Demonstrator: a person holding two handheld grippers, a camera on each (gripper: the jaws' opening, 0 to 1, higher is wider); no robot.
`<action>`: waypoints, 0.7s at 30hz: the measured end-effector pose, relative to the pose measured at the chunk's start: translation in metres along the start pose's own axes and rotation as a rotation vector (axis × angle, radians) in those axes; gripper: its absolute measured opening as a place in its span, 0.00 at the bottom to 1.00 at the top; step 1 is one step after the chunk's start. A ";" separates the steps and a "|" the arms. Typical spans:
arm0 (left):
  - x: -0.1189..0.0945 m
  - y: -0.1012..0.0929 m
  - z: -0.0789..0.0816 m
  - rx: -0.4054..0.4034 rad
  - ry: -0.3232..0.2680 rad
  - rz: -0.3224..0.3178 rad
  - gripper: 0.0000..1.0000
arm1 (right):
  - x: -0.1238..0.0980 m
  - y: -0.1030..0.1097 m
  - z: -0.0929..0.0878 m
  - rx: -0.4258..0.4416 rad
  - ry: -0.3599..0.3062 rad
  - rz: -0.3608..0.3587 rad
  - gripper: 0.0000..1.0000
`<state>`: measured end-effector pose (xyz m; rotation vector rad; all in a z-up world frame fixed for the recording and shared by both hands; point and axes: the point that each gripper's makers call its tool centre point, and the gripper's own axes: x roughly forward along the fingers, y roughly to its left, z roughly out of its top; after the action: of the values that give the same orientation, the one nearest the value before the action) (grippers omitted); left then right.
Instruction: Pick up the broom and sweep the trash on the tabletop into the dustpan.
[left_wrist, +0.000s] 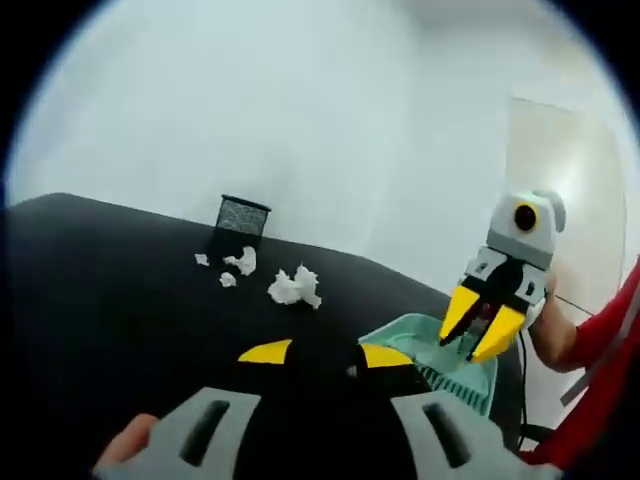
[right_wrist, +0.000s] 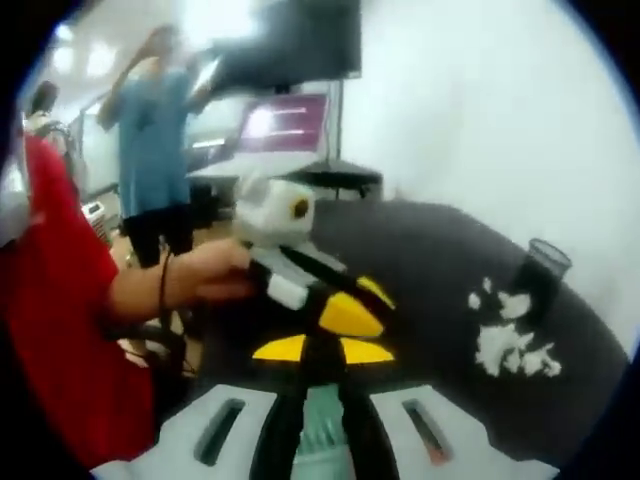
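In the left gripper view, the left gripper (left_wrist: 325, 353) hovers over the black tabletop (left_wrist: 110, 290) with its yellow-tipped jaws apart and nothing between them. Farther off on the tabletop lie several crumpled scraps of white tissue trash (left_wrist: 294, 287), and just beyond them stands a small black mesh cup (left_wrist: 242, 217). To the right, the right gripper (left_wrist: 483, 323) points its yellow tips down at the mint-green plastic dustpan (left_wrist: 452, 367), which sits on the near right part of the tabletop; its jaws close on a dark, thin part there, most likely the broom's handle, though what it is cannot be told for sure. In the right gripper view, the right gripper (right_wrist: 322, 350) has its jaws drawn close on a black handle-like stem (right_wrist: 318, 385) that runs up between them, with a mint-green piece (right_wrist: 322, 430) below. The left gripper (right_wrist: 340, 305) comes in from the left, held by a person's hand (right_wrist: 215, 270) on a red-sleeved arm. The white tissue trash (right_wrist: 510, 345) lies to the right beside the black mesh cup (right_wrist: 545, 265). A person in a blue top (right_wrist: 150, 150) stands in the far background.
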<state>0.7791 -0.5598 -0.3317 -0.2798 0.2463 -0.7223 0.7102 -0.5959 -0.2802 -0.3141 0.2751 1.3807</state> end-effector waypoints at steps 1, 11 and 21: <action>0.000 -0.002 -0.001 0.008 0.004 -0.007 0.24 | -0.005 -0.002 0.004 0.008 -0.021 -0.011 0.16; 0.004 -0.038 -0.003 0.228 0.029 -0.099 0.26 | -0.117 -0.050 0.035 0.152 -0.447 -0.246 0.16; 0.028 -0.108 -0.011 0.456 0.128 -0.237 0.33 | -0.180 -0.076 -0.036 0.249 -0.543 -0.488 0.16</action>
<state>0.7296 -0.6576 -0.3096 0.1753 0.1652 -1.0087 0.7540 -0.7857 -0.2430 0.1977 -0.0818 0.8901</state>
